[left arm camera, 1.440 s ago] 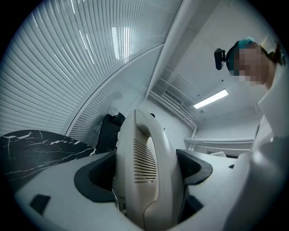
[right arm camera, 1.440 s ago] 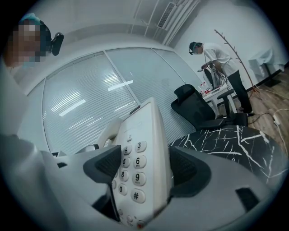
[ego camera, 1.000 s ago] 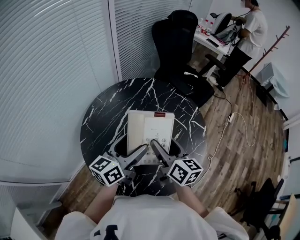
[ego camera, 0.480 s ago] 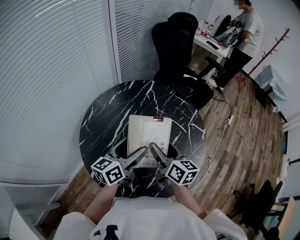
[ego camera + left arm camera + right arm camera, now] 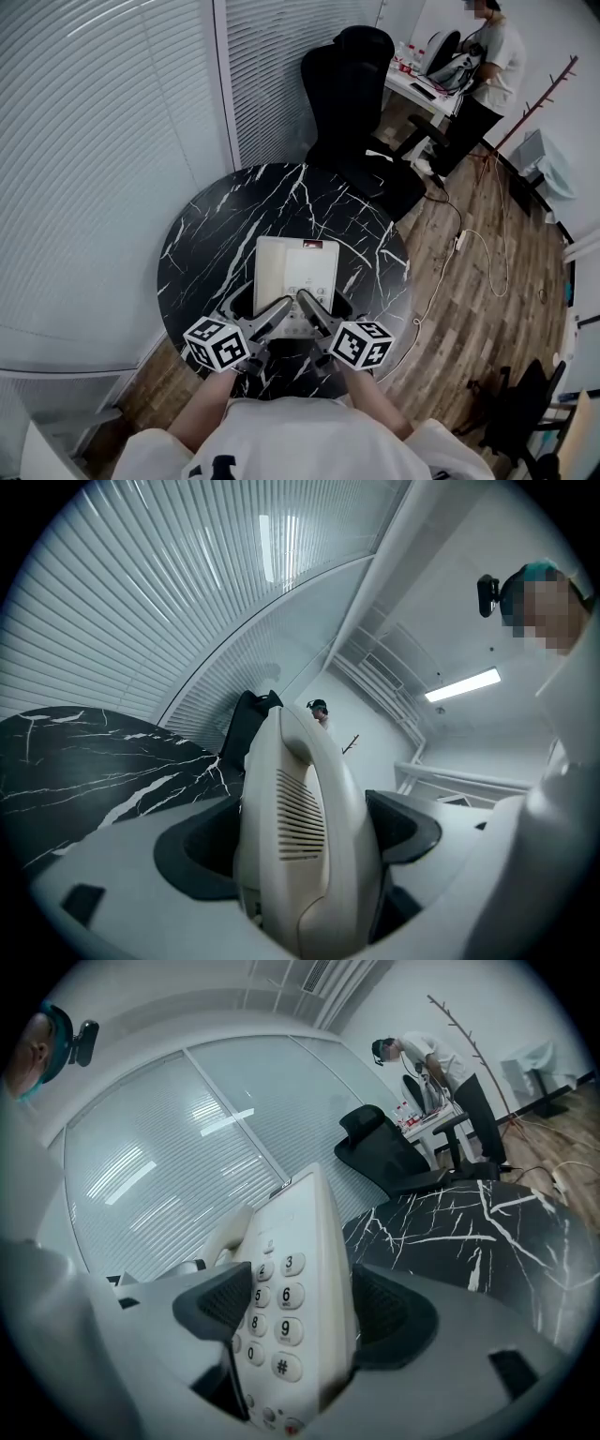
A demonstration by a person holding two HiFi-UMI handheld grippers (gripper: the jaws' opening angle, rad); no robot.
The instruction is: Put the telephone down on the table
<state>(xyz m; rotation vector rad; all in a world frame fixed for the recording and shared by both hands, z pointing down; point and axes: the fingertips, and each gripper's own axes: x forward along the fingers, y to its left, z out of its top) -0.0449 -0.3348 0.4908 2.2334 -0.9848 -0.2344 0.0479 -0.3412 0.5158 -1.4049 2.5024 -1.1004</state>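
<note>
Nearest in the head view are the person's pale shirt [image 5: 281, 436] and two forearms reaching forward, each ending in a marker cube. The left gripper [image 5: 267, 317] and right gripper [image 5: 317, 315] angle inward and meet the near edge of the telephone [image 5: 295, 277]. In the left gripper view its dark pads are clamped on either side of the cream handset [image 5: 300, 855], beside its slotted grille. In the right gripper view the jaws are closed on the telephone body [image 5: 286, 1307]. One pad presses on the keypad face by the number keys and the other presses on the underside. So both grippers hold the telephone, one at each near corner. It sits over the near half of the round black marble worktop [image 5: 216, 234], squared to the person, with a small red strip at its far edge. Whether its base touches the worktop cannot be told. Beyond the worktop stands a black office chair [image 5: 352, 84], close to its far rim. White blinds [image 5: 94, 141] fill the left side. To the right is wood floor [image 5: 487, 309] with a pale cable [image 5: 478, 244] trailing across it. Farthest off, a person [image 5: 492, 66] stands at a desk [image 5: 422, 80], beside a coat stand [image 5: 539, 89].
</note>
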